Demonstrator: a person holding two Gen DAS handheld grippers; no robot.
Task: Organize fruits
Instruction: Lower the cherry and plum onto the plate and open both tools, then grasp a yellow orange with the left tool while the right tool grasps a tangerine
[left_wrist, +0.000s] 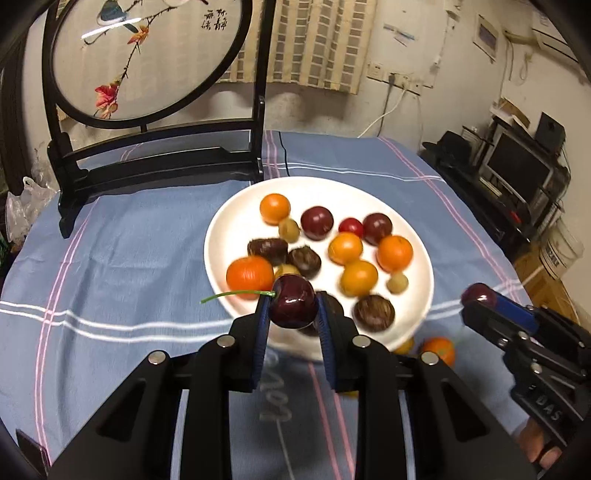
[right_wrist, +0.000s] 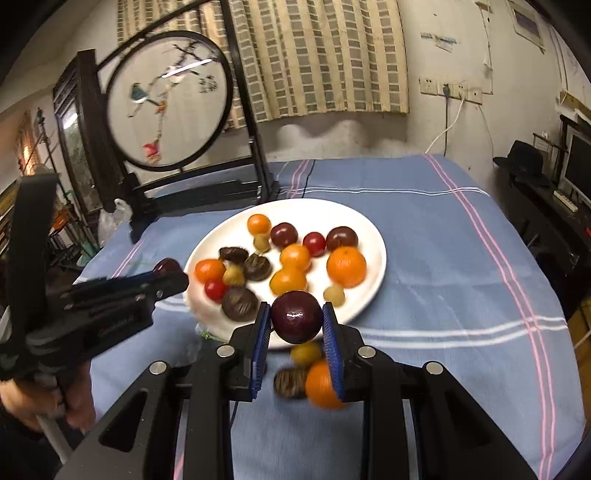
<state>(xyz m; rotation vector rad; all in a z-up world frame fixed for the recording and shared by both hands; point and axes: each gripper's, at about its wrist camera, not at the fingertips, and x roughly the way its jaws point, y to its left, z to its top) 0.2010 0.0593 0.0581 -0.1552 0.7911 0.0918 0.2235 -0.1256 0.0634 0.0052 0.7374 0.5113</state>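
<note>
A white plate (left_wrist: 229, 229) on the blue cloth holds several small fruits: oranges, dark plums, chestnuts, a cherry tomato. It also shows in the right wrist view (right_wrist: 373, 236). My left gripper (left_wrist: 293, 308) is shut on a dark cherry (left_wrist: 294, 306) with a green stem, above the plate's near rim. My right gripper (right_wrist: 295, 319) is shut on a dark plum (right_wrist: 296, 316), also above the near rim. The right gripper shows at the right of the left wrist view (left_wrist: 480, 297). The left gripper shows at the left of the right wrist view (right_wrist: 170, 271).
An orange (right_wrist: 321, 386), a chestnut (right_wrist: 290, 382) and a yellow fruit (right_wrist: 304, 352) lie on the cloth before the plate. A black-framed round embroidered screen (left_wrist: 147, 59) stands at the table's back left. A dark cabinet with a monitor (left_wrist: 517, 166) stands right of the table.
</note>
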